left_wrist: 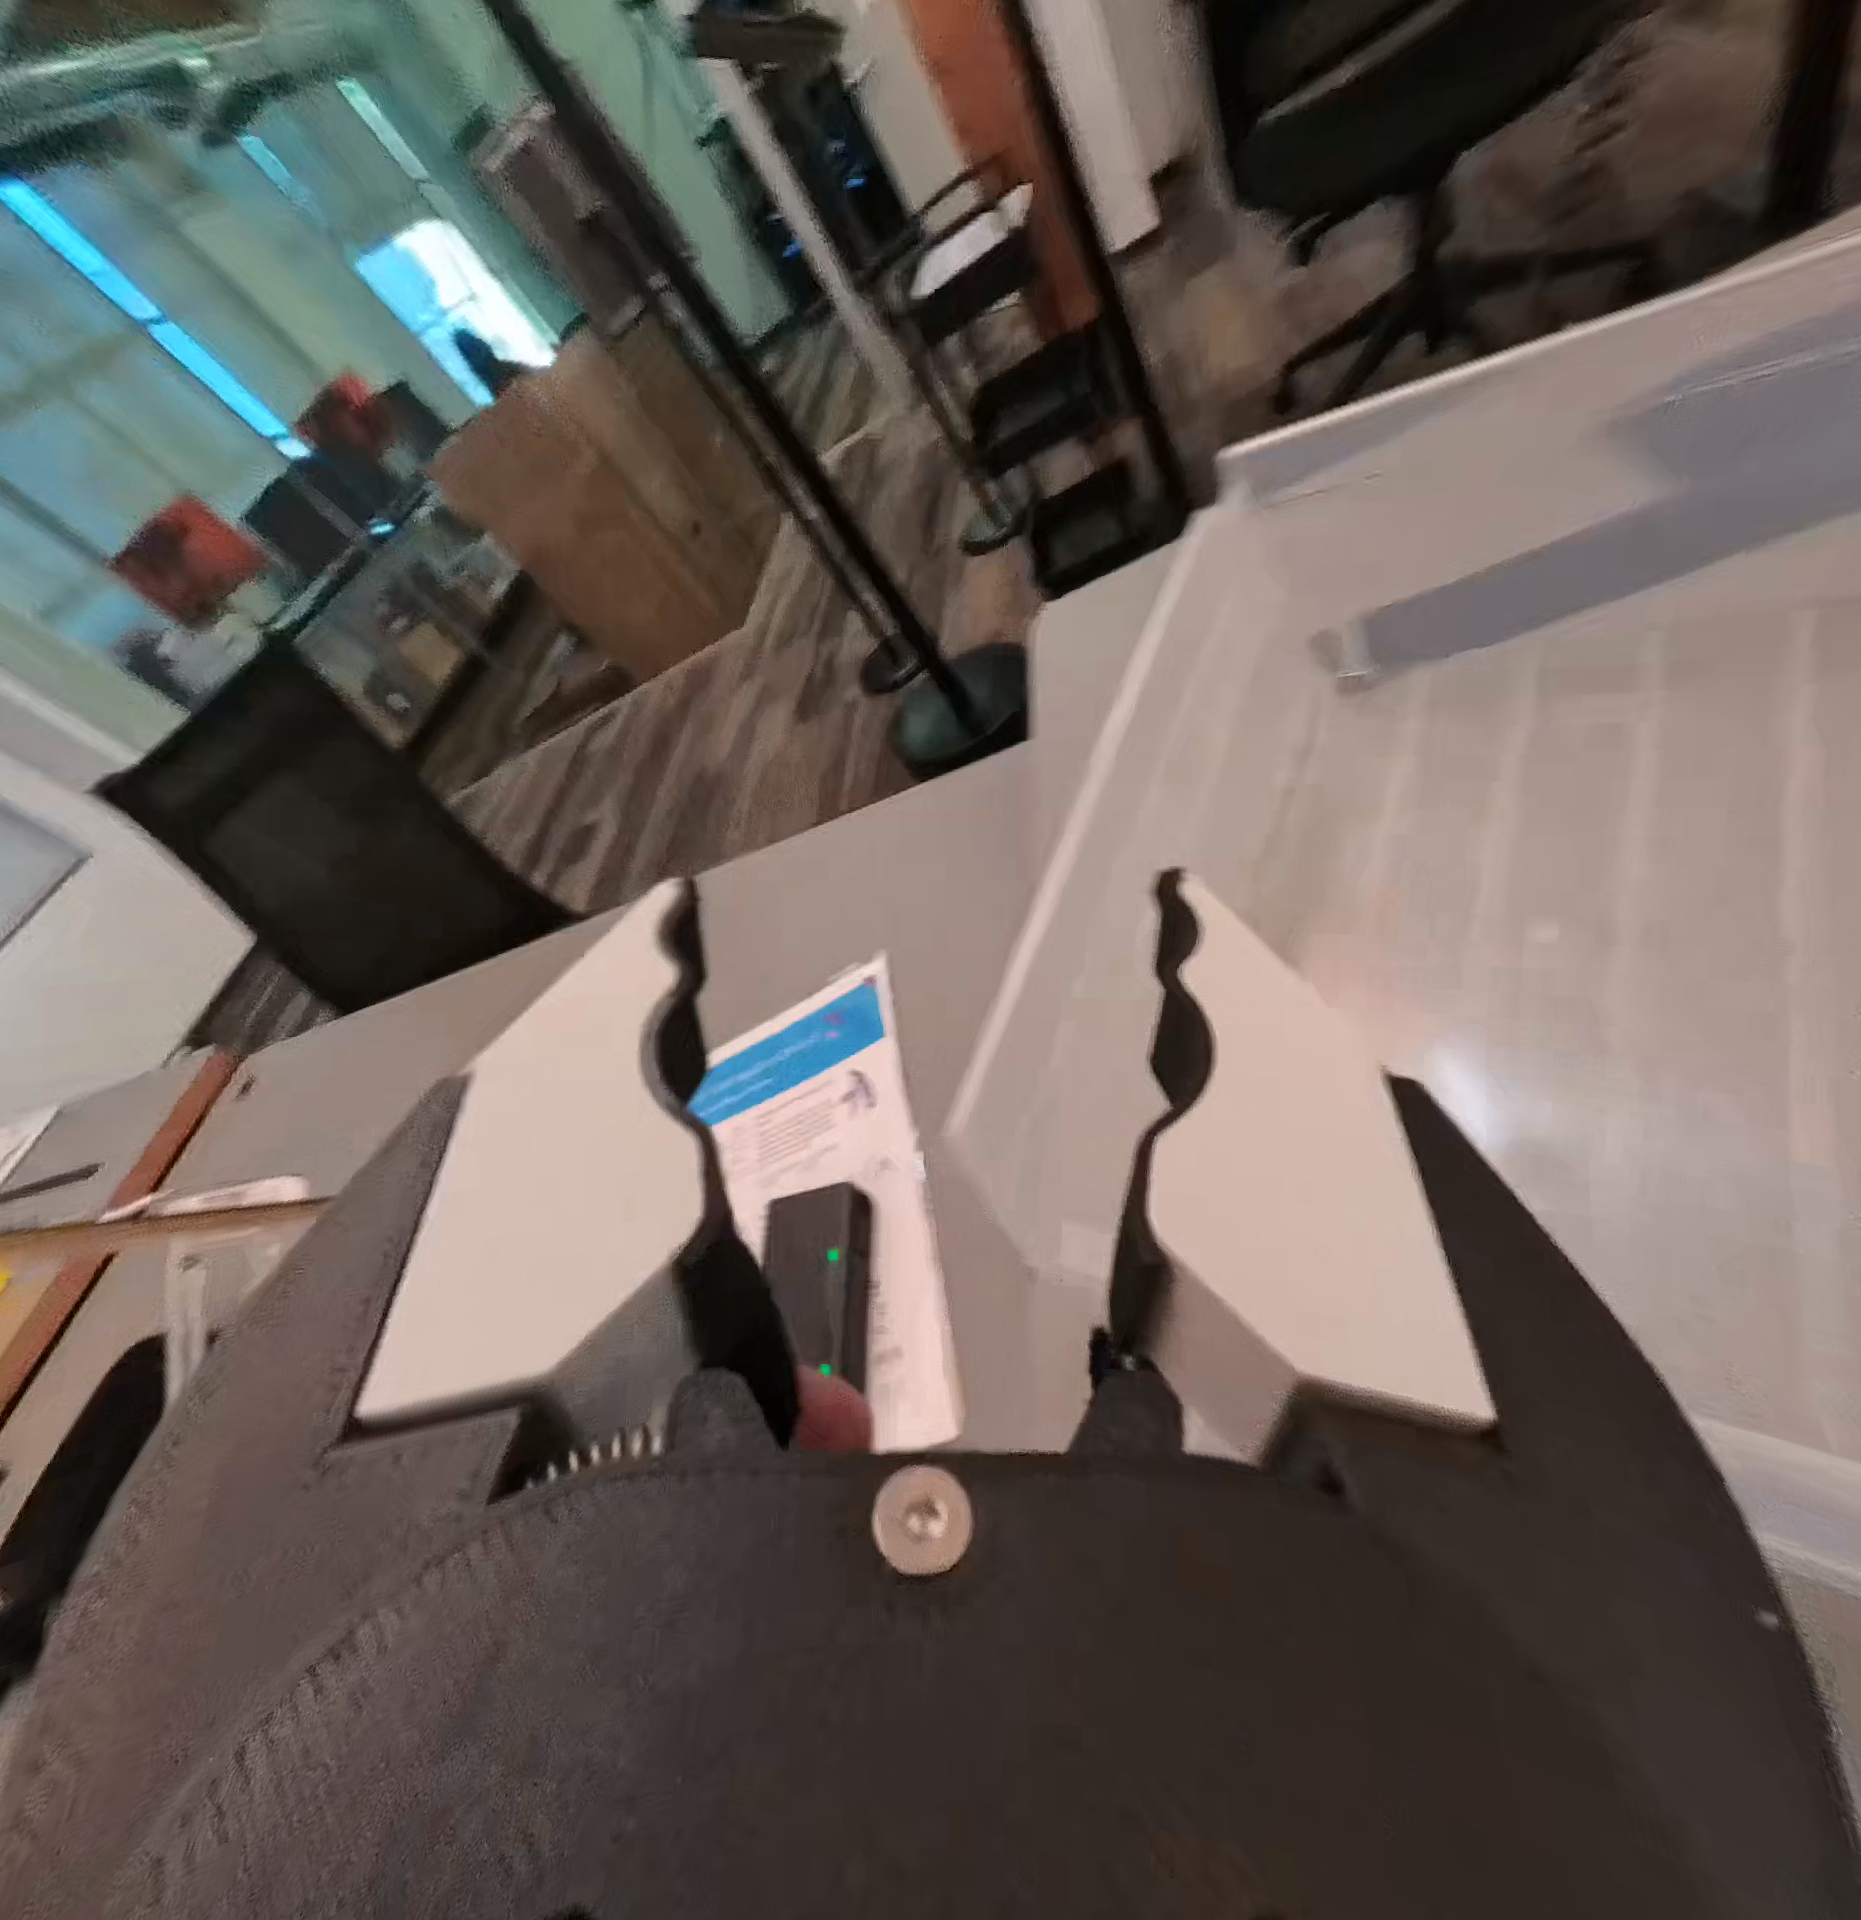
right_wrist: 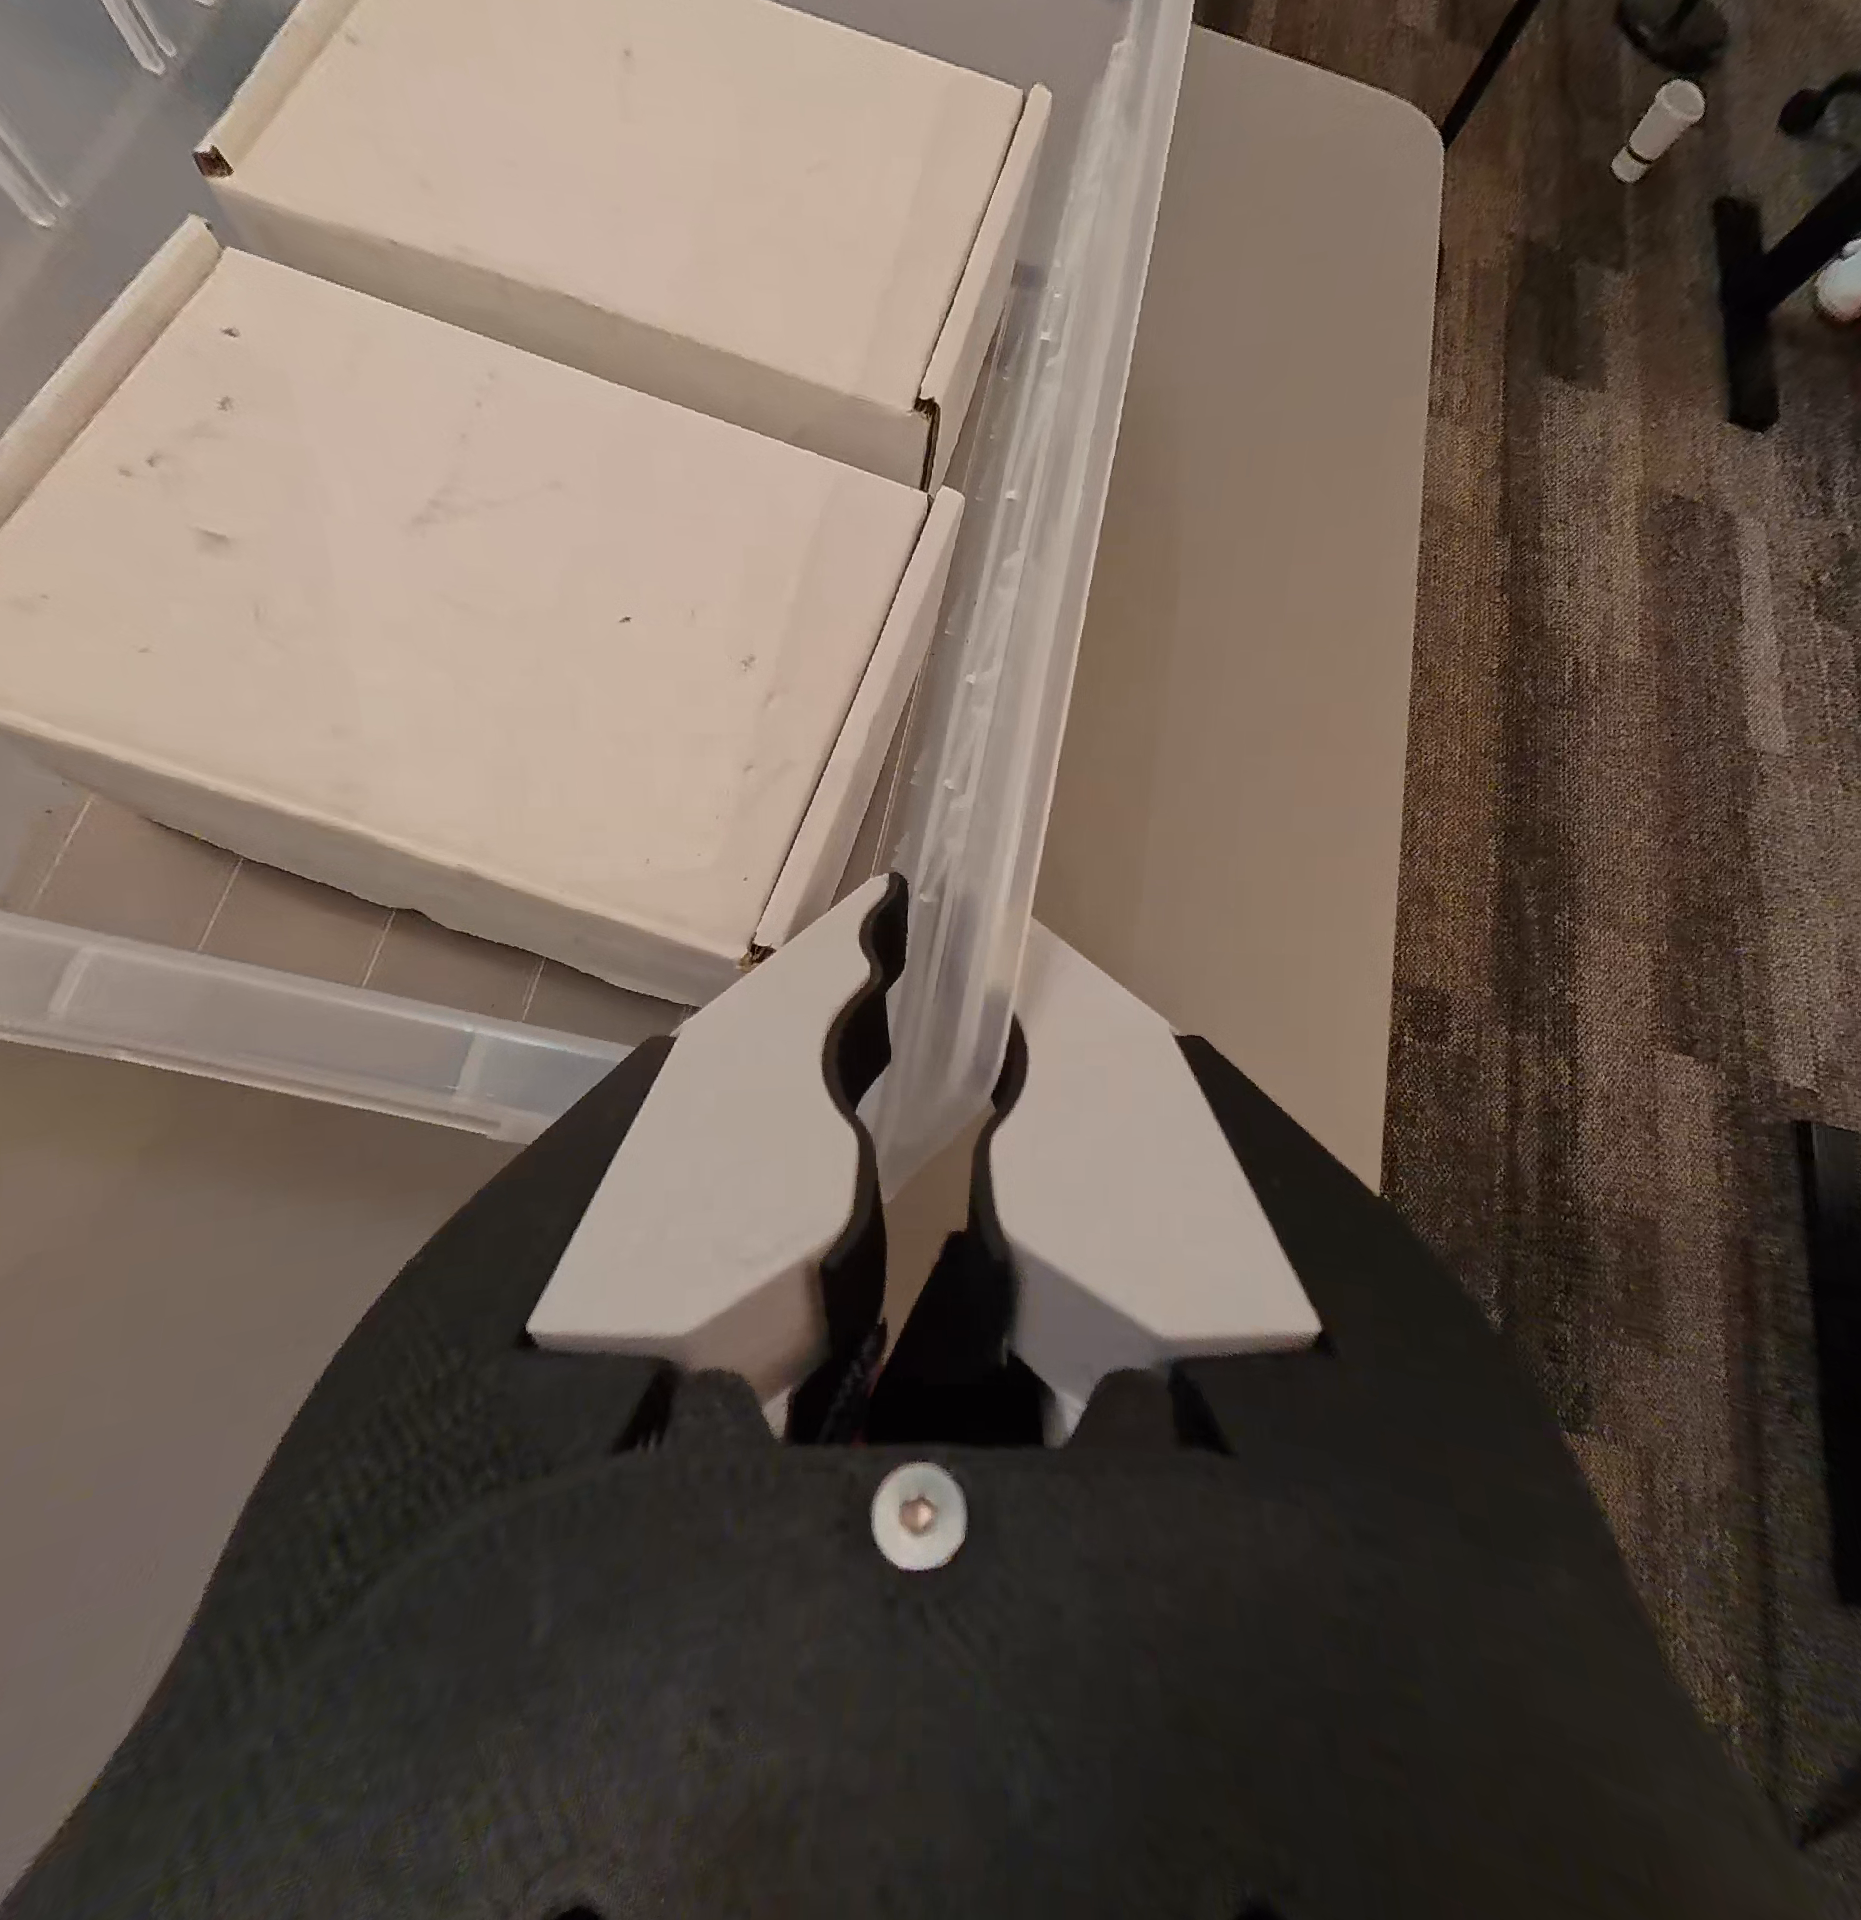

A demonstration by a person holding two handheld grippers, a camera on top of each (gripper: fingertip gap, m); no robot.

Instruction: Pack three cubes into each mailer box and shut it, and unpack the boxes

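Two white mailer boxes lie shut, side by side, in a clear plastic bin (right_wrist: 282,1023): the near box (right_wrist: 427,623) and the far box (right_wrist: 635,197). No cubes show. My right gripper (right_wrist: 965,914) straddles the bin's right wall (right_wrist: 1051,499) at its near corner, jaws closed on the rim. My left gripper (left_wrist: 926,894) is open and empty above the table, its right finger (left_wrist: 1279,1091) next to the edge of a translucent plastic panel (left_wrist: 1477,883), bin or lid I cannot tell. That view is blurred.
A leaflet with a blue band (left_wrist: 822,1049) and a small black device with green lights (left_wrist: 817,1278) lie on the grey table (left_wrist: 853,935) between my left fingers. The table's right edge (right_wrist: 1414,623) drops to carpet. A black chair (left_wrist: 313,831) stands beyond the table.
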